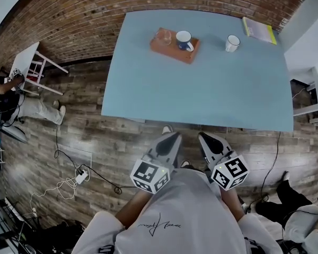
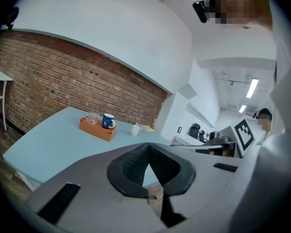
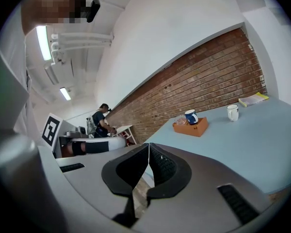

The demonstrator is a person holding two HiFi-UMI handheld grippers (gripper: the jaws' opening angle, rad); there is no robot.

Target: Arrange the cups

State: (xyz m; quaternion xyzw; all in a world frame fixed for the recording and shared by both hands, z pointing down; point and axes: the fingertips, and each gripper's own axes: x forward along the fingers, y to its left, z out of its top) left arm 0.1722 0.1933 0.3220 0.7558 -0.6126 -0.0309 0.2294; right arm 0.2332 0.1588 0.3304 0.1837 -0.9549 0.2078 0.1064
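An orange tray lies at the far side of the light blue table. On it stand a clear glass cup and a blue mug. A white mug stands alone on the table to the tray's right. My left gripper and right gripper are both shut and empty, side by side over the floor just short of the table's near edge. The tray with the blue mug shows far off in the left gripper view, and the white mug in the right gripper view.
A yellow-green book lies at the table's far right corner. A brick wall runs behind the table. A white stool and a seated person are at left. Cables and a power strip lie on the wooden floor.
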